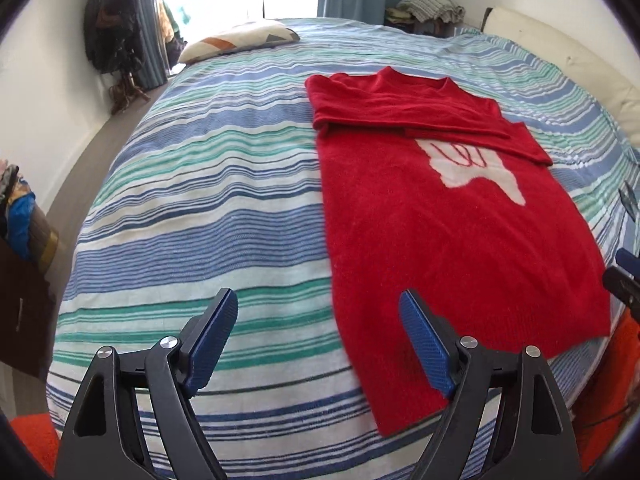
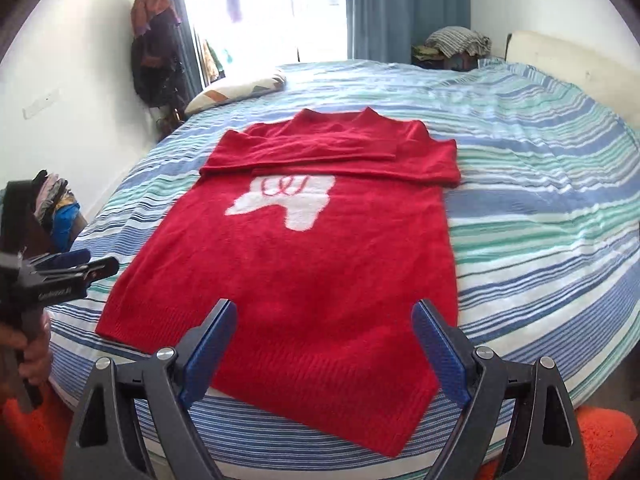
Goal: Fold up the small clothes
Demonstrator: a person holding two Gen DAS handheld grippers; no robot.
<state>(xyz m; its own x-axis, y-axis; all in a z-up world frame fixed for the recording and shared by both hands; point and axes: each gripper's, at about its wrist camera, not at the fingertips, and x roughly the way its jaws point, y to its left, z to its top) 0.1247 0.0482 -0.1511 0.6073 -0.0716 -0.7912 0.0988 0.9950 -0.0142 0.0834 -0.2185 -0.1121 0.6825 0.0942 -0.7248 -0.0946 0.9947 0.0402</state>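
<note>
A red knitted sweater [image 1: 452,248] with a white hand motif [image 1: 476,168] lies flat on the striped bed [image 1: 208,208], its sleeves folded across the chest. It also shows in the right wrist view [image 2: 304,280], motif [image 2: 288,204] facing up. My left gripper [image 1: 319,312] is open and empty, hovering above the bed's near edge just left of the sweater's hem. My right gripper [image 2: 324,320] is open and empty, hovering over the hem's right part. The left gripper also shows at the left of the right wrist view [image 2: 76,266], held in a hand.
A patterned pillow [image 1: 240,42] lies at the bed's far left corner. Clothes hang on the left wall [image 1: 112,28]. A pile of laundry [image 1: 432,6] sits beyond the bed's far side. An orange rug [image 2: 608,436] lies on the floor below the bed.
</note>
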